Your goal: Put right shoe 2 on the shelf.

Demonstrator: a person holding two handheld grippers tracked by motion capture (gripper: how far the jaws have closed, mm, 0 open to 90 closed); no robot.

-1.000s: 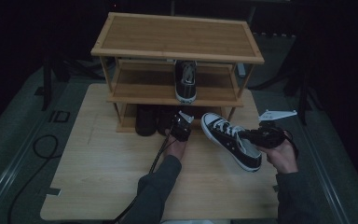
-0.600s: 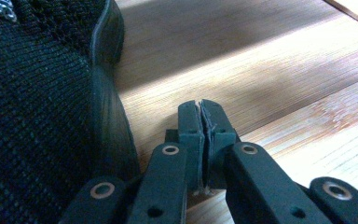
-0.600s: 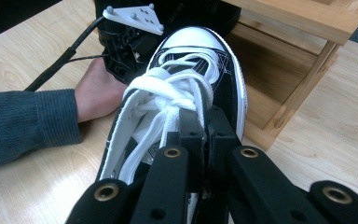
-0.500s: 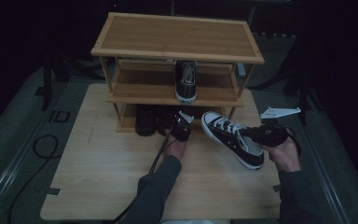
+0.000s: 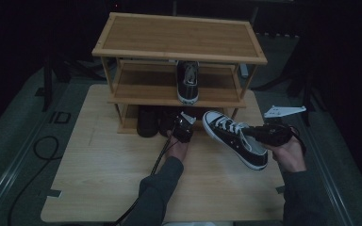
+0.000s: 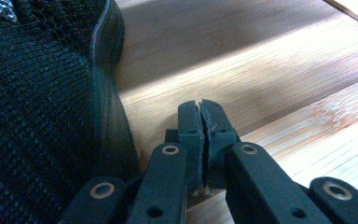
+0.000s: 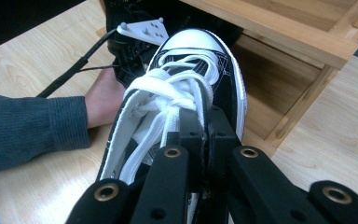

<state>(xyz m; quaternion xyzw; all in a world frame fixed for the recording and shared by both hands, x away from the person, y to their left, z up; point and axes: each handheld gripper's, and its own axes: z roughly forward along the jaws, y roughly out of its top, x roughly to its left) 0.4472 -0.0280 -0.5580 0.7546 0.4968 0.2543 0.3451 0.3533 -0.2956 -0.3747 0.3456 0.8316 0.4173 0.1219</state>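
Dim room, bamboo table (image 5: 99, 188) with a three-tier rack (image 5: 179, 35) at the back. Middle shelf holds one sneaker (image 5: 187, 82); dark shoes (image 5: 147, 121) sit on the bottom. Left gripper (image 6: 200, 105) is closed on nothing, just beside a black knit shoe (image 6: 32, 116). Right gripper (image 7: 204, 116) is clamped on a laced sneaker (image 7: 186, 79), toe near the rack's corner.

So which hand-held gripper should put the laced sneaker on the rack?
The right hand-held gripper, probably: its jaws look shut on the sneaker, toe already pointing at the rack. The left hand-held gripper is shut on nothing, beside the black shoe.
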